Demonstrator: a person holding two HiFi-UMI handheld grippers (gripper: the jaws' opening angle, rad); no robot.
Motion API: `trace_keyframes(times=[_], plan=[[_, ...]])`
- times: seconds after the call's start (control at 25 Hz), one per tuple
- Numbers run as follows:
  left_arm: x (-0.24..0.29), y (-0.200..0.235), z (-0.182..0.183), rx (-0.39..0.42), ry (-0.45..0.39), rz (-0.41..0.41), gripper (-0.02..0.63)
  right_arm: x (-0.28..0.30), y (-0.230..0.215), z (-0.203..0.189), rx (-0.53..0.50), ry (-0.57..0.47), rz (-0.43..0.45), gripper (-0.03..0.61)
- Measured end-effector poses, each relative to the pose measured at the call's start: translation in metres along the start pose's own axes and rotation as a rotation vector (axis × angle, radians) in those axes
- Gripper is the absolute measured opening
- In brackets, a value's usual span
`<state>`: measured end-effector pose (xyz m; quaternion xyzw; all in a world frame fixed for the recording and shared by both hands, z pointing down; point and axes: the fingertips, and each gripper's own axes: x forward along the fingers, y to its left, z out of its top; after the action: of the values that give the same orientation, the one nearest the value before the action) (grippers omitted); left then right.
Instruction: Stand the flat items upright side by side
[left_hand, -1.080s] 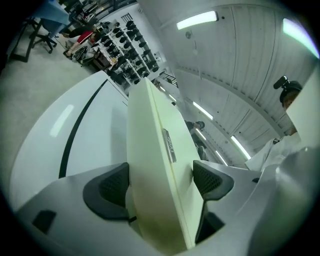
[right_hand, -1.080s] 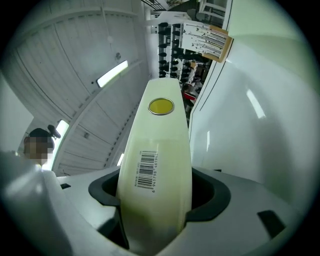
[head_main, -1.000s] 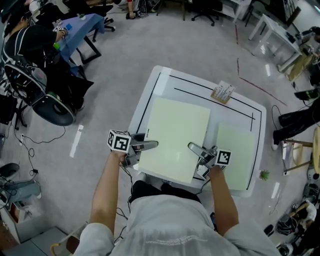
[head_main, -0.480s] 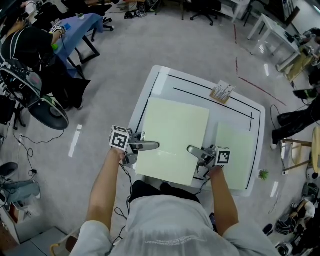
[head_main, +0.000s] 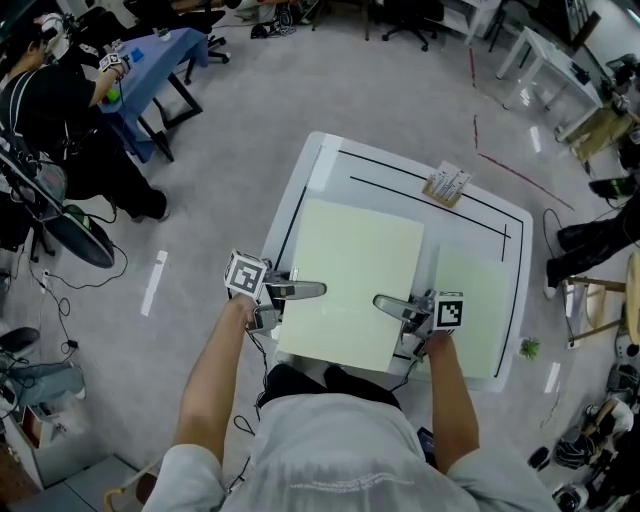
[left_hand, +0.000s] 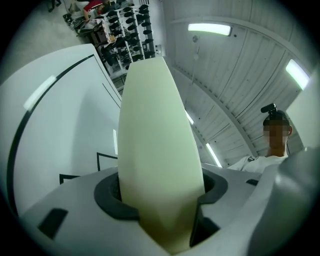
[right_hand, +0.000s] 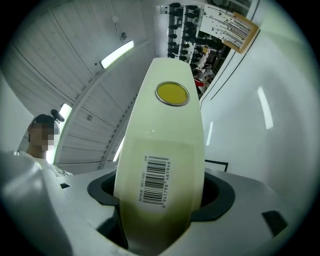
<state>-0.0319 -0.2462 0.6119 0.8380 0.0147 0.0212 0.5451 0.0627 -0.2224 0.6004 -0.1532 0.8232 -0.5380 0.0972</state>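
Spanning the middle of the frame, a pale green board (head_main: 350, 270) is held roughly flat just over the white bench (head_main: 312, 168), its long axis running toward the upper frame. Its left edge is clamped by the left tongs (head_main: 305, 291), whose jaws have just been closing on it, and its right edge by the right tongs (head_main: 392, 303). A second board (head_main: 475, 310) is seen lying flat at the right, with grey floor (head_main: 230, 150) all around.

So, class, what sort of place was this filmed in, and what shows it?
Probably a shared lab or workshop: a white table marked with black lines, other work tables nearby, and loose cables on the grey floor.
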Motion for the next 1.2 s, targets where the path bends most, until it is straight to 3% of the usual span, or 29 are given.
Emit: trace_keyframes(times=[0.28, 0.44, 0.56, 0.68, 0.8, 0.88, 1.0, 1.2], plan=[[-0.012, -0.028, 0.025, 0.078, -0.074, 0.016, 0.272, 0.005, 0.014, 0.021, -0.131, -0.022, -0.141, 0.388], [-0.017, -0.051, 0.036, 0.243, -0.087, 0.037, 0.272, 0.000, 0.024, 0.029, -0.204, -0.043, -0.244, 0.397], [-0.023, -0.066, 0.048, 0.327, -0.095, 0.072, 0.270, -0.013, 0.033, 0.041, -0.323, -0.081, -0.375, 0.399], [-0.034, -0.071, 0.061, 0.381, -0.153, 0.171, 0.270, -0.024, 0.045, 0.052, -0.413, -0.134, -0.489, 0.397], [-0.045, -0.065, 0.082, 0.490, -0.214, 0.372, 0.272, -0.032, 0.062, 0.066, -0.489, -0.221, -0.619, 0.390], [-0.048, -0.062, 0.091, 0.589, -0.230, 0.472, 0.272, -0.041, 0.071, 0.072, -0.568, -0.241, -0.767, 0.356], [-0.052, -0.067, 0.096, 0.692, -0.253, 0.522, 0.272, -0.049, 0.094, 0.076, -0.691, -0.265, -0.944, 0.303], [-0.055, -0.086, 0.100, 0.738, -0.315, 0.530, 0.272, -0.056, 0.135, 0.070, -0.774, -0.357, -1.037, 0.095]])
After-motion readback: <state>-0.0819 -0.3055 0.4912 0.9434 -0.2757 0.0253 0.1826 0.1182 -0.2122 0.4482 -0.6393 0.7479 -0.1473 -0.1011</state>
